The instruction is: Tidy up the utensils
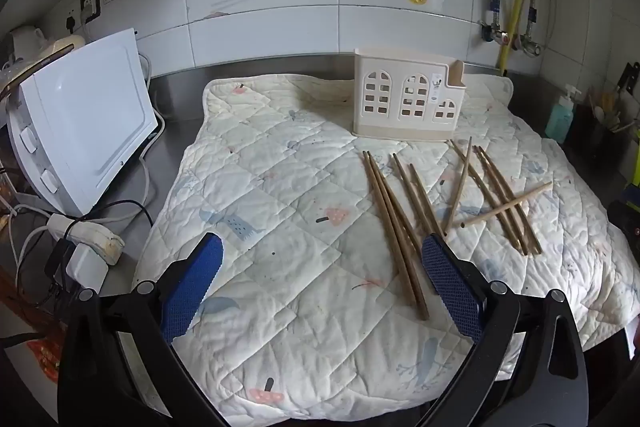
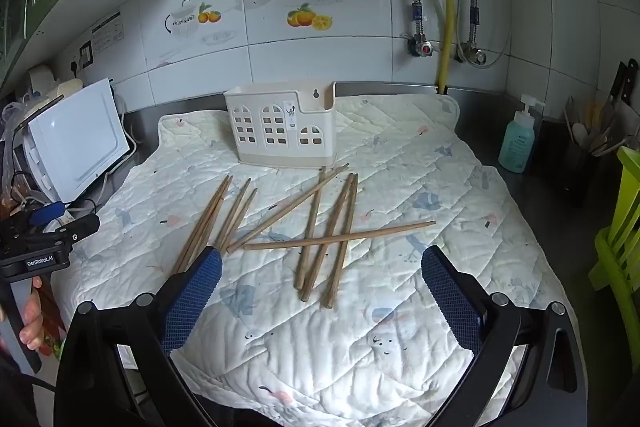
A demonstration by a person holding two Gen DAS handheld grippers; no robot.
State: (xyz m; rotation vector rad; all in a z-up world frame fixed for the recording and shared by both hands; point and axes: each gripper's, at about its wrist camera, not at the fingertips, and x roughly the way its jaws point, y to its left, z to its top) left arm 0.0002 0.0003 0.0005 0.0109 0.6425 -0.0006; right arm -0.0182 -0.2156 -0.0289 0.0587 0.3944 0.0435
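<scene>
Chopsticks: the thin brown wooden chopsticks [image 2: 320, 227] lie loose on the cloth, centre of my right view. One bunch sits at centre left; the rest cross each other, with one long stick [image 2: 340, 235] laid across three.
Holder: the cream plastic utensil holder with arched window cut-outs [image 2: 280, 131] stands upright just above the chopsticks, near the back wall. It looks empty from here, so I judge that no sorting has begun.
My grippers: my right gripper [image 2: 322, 267] has its blue pads spread wide with nothing between them. My left gripper [image 1: 322, 255] is equally wide and empty, hovering over the cloth.
Risk, crossed sticks: if I close on the pile where sticks overlap, I may lift two or flick one aside.
Risk, soft cloth: the white quilted mat with pastel prints [image 2: 400, 327] gives under pressure, so a thin stick could roll or sink away from my pads.
Risk, holder: it looks light, and a stick pushed in at a slant could tip or shove it.
Left view only: the white appliance with a glossy lid [image 1: 88, 115] and a tangle of cables and plugs, at left.
Right view only: the holder's hanging hole, the teal pump bottle [image 2: 518, 143] seen more fully than in the left view, a lime green plastic rack [image 2: 620, 235], and my left gripper seen from outside, a hand [image 2: 32, 319] beneath it.
</scene>
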